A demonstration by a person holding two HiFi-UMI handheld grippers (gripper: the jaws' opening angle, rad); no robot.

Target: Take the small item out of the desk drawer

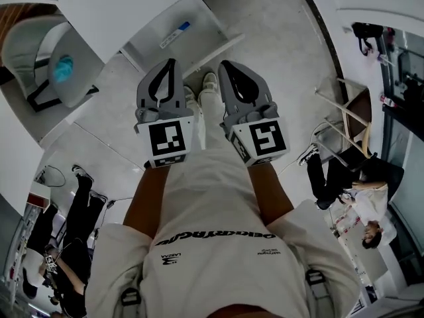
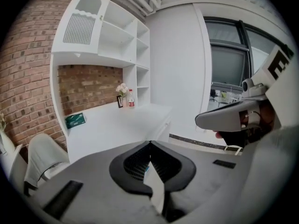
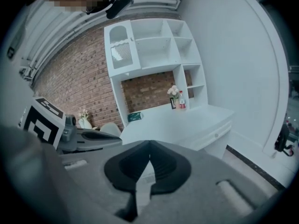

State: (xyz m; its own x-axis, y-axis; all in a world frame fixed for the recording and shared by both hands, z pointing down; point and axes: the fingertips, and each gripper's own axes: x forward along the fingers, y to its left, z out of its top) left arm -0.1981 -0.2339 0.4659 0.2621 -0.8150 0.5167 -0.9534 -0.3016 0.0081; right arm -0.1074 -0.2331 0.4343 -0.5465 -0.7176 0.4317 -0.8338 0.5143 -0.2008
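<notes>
In the head view a white desk (image 1: 112,5) stands ahead of my feet. What looks like an open drawer (image 1: 149,35) juts from it, with a small blue and white item (image 1: 174,33) lying inside. Both grippers hang side by side over my legs, well short of the drawer. My left gripper (image 1: 170,63) is shut with nothing in it, and so is my right gripper (image 1: 226,65). The left gripper view has its tips (image 2: 150,143) aimed at the desk (image 2: 117,125). In the right gripper view the tips (image 3: 149,143) meet below a drawer front with a knob (image 3: 216,135).
A pale chair (image 1: 30,48) with a teal thing on it stands left of the desk. A shelf unit (image 2: 103,36) rises against a brick wall, with flowers and a bottle (image 2: 126,97) and a green box (image 2: 74,120) on the desk. People stand at lower left and right (image 1: 358,184).
</notes>
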